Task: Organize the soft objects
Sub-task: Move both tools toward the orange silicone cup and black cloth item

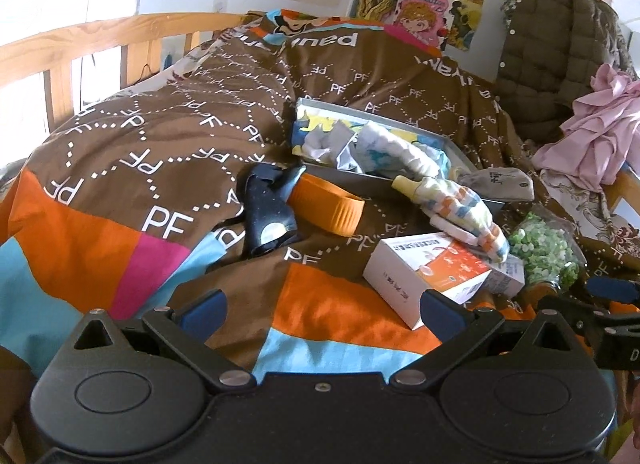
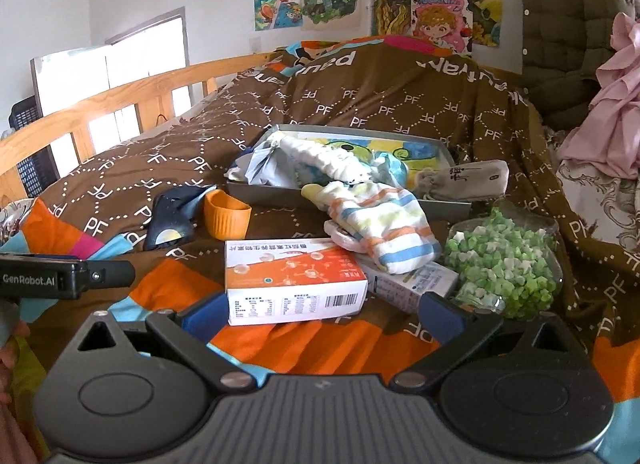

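Observation:
A grey tray (image 2: 264,194) (image 1: 340,178) lies on the brown patterned quilt and holds several crumpled cloths (image 2: 320,160) (image 1: 380,148). A striped sock (image 2: 384,224) (image 1: 464,216) drapes from the tray's front edge onto the boxes. A grey pouch (image 2: 468,180) (image 1: 500,184) rests at the tray's right corner. A dark sock (image 2: 172,216) (image 1: 268,208) lies left of an orange cup (image 2: 226,216) (image 1: 332,208). My left gripper (image 1: 320,308) is open and empty above the quilt. My right gripper (image 2: 320,312) is open and empty, just short of the orange-white box (image 2: 292,284) (image 1: 436,276).
A clear bag of green and white beads (image 2: 504,260) (image 1: 544,248) sits right of the boxes. A second white box (image 2: 416,284) lies under the striped sock. A wooden bed rail (image 2: 100,104) runs along the left. A quilted jacket (image 1: 560,44) and pink cloth (image 2: 608,124) lie at right.

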`<state>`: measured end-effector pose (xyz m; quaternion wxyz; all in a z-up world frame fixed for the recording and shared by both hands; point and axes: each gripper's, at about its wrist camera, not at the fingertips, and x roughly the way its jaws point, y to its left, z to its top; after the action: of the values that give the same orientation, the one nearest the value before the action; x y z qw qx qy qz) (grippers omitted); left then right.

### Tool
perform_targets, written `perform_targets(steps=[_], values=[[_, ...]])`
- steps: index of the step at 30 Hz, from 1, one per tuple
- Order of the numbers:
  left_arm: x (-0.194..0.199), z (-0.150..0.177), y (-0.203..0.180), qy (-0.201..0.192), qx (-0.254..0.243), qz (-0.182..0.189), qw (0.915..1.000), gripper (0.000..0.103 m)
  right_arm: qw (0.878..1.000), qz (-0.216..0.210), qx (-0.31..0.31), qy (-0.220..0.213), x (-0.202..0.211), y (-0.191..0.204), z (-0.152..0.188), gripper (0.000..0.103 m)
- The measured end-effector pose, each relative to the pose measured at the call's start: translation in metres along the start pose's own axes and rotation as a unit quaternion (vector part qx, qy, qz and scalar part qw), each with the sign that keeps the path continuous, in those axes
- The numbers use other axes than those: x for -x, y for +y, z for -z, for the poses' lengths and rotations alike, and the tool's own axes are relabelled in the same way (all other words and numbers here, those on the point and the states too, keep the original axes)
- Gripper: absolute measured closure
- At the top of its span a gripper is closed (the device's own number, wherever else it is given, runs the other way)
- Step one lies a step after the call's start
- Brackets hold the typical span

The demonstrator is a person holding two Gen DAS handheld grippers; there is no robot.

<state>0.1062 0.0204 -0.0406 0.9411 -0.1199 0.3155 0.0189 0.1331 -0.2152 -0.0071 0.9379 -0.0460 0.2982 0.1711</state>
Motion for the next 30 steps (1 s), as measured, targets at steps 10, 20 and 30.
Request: perform_targets(steps=[10,20,30], values=[[-0.012,-0.009,0.012,-0.009,0.009,-0.015,0.9998,0.001,0.998,-0.013,0.051,-0.024,-0.015,0.021,-0.005,0.000],[-0.035,-0.018,0.012,-0.009,-0.015,-0.005,0.9998,0.001,0.996,-0.028,0.074,-0.038,-0.037,0.032,-0.011,0.000],[-0.062,-0.031,0.022,-0.002,-0.028,0.003,0.9996,0.001,0.995,-0.025,0.082,-0.044,-0.065,0.029,-0.021,0.000]])
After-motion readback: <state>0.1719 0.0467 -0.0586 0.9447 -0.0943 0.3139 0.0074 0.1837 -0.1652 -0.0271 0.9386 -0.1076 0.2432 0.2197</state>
